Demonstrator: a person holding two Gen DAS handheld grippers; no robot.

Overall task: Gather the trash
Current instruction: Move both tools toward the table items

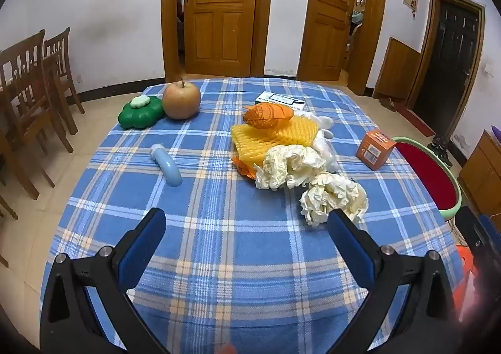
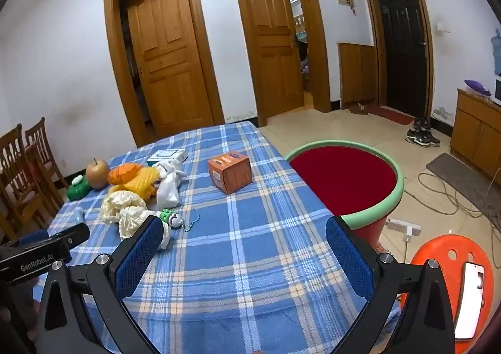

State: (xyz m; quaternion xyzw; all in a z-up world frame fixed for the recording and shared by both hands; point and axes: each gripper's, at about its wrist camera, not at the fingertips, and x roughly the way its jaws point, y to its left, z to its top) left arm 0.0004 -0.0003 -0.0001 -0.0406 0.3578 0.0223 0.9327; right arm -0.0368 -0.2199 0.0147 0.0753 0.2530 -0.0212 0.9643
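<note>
Left gripper wide, empty, nearing crumpled paper; right gripper wide too (idle); next: close on wad, carry to bin.

The left black two-finger gripper with blue padded fingers points forward and slightly down, its jaws spread wide with nothing between them. Its fingers angle outward from the black frame, each fixed by silver bolts. The right black two-finger gripper with blue padded fingers sits in the same pose, jaws equally wide and holding nothing. In the right wrist view, the left gripper's black body appears at the left edge, close beside the right one.
</note>
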